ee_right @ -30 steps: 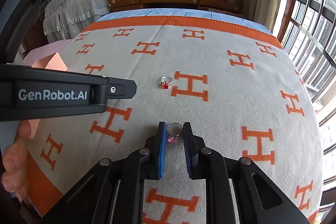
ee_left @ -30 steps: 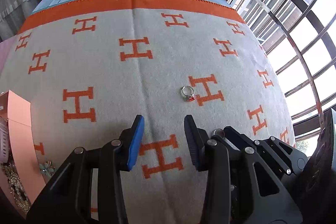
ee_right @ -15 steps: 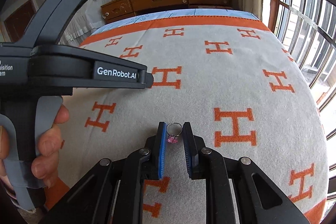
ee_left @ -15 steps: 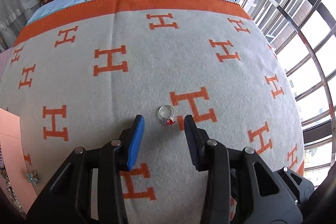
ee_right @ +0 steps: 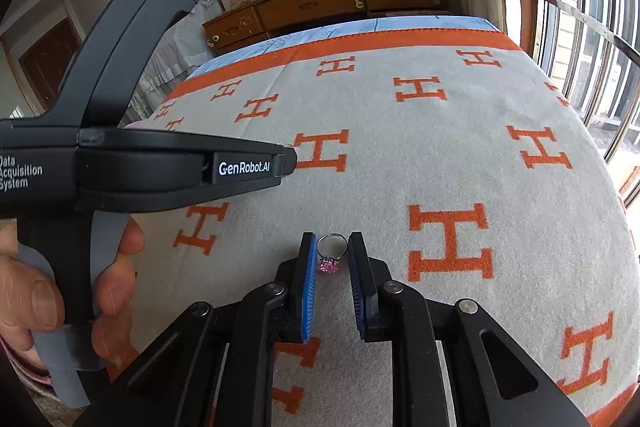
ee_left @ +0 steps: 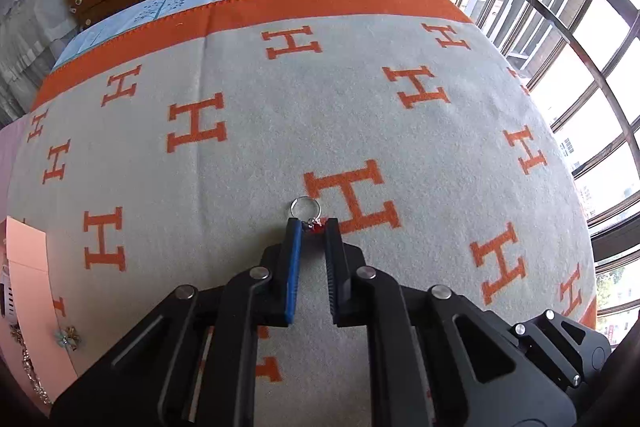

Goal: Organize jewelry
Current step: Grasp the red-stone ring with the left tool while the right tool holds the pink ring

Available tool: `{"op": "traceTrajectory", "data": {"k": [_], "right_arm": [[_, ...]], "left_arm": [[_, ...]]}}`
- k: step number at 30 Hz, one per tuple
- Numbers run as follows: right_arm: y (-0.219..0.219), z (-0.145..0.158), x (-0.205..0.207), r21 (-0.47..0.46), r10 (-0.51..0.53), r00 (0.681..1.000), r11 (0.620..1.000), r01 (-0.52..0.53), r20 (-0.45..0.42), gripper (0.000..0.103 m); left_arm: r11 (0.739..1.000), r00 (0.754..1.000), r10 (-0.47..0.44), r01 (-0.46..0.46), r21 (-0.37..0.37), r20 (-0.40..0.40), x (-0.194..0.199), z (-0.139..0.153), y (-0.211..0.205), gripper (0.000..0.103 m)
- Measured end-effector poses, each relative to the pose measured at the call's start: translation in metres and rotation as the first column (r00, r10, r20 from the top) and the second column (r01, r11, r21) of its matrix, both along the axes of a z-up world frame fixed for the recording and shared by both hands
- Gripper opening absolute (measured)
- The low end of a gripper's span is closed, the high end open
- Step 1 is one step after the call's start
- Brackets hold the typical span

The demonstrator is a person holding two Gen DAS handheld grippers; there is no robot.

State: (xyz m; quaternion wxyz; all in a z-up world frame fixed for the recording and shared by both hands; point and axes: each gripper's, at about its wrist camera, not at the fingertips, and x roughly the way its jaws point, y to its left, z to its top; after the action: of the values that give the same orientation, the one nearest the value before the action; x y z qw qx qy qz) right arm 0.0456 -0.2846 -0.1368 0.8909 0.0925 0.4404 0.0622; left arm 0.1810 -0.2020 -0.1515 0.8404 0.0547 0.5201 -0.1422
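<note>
A silver ring with a red stone [ee_left: 306, 211] lies on the grey blanket with orange H marks [ee_left: 248, 155]. My left gripper [ee_left: 312, 227] is closing on it, the stone pinched between the blue pads while the band sticks out ahead. In the right wrist view the left gripper [ee_right: 289, 158] shows from the side, held by a hand [ee_right: 44, 287]. My right gripper [ee_right: 332, 247] is shut on a silver ring with a pink stone [ee_right: 330, 259], carried just above the blanket [ee_right: 400, 155].
A pink box [ee_left: 28, 267] with a small brooch [ee_left: 68, 337] and chains sits at the left edge. A wooden dresser [ee_right: 320, 7] stands beyond the bed's far end. Barred windows [ee_left: 560, 27] run along the right side.
My left gripper moved forward over the red-stone ring and its jaws came together on it. The right gripper, still gripping the pink-stone ring, drifted sideways across the blanket.
</note>
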Motion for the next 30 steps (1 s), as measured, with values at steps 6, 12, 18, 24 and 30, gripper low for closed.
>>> {"op": "traceTrajectory", "data": {"k": [6, 12, 18, 24, 30], "right_arm": [[0.004, 0.001, -0.002, -0.016, -0.002, 1.0, 1.0, 0.002, 0.001, 0.015], [0.013, 0.004, -0.005, -0.037, 0.001, 1.0, 0.999, -0.001, 0.002, 0.015], [0.028, 0.009, -0.009, -0.078, 0.024, 0.999, 0.997, -0.022, 0.025, 0.015], [0.026, 0.011, -0.013, -0.092, 0.02, 0.999, 0.996, -0.017, 0.038, 0.015], [0.017, 0.009, -0.011, -0.068, 0.011, 1.0, 0.998, -0.009, 0.024, 0.015]], "left_arm": [[0.989, 1.0, -0.002, 0.006, -0.149, 0.031, -0.02, 0.007, 0.023, 0.002], [0.985, 0.99, 0.016, 0.008, -0.172, 0.14, -0.042, 0.035, 0.05, 0.002], [0.993, 0.997, 0.016, -0.007, -0.115, 0.077, -0.038, 0.031, 0.049, 0.009], [0.986, 0.999, 0.047, -0.051, -0.159, -0.026, -0.017, 0.008, 0.048, 0.043], [0.983, 0.996, 0.08, -0.085, -0.162, -0.032, -0.001, -0.002, 0.037, 0.042]]}}
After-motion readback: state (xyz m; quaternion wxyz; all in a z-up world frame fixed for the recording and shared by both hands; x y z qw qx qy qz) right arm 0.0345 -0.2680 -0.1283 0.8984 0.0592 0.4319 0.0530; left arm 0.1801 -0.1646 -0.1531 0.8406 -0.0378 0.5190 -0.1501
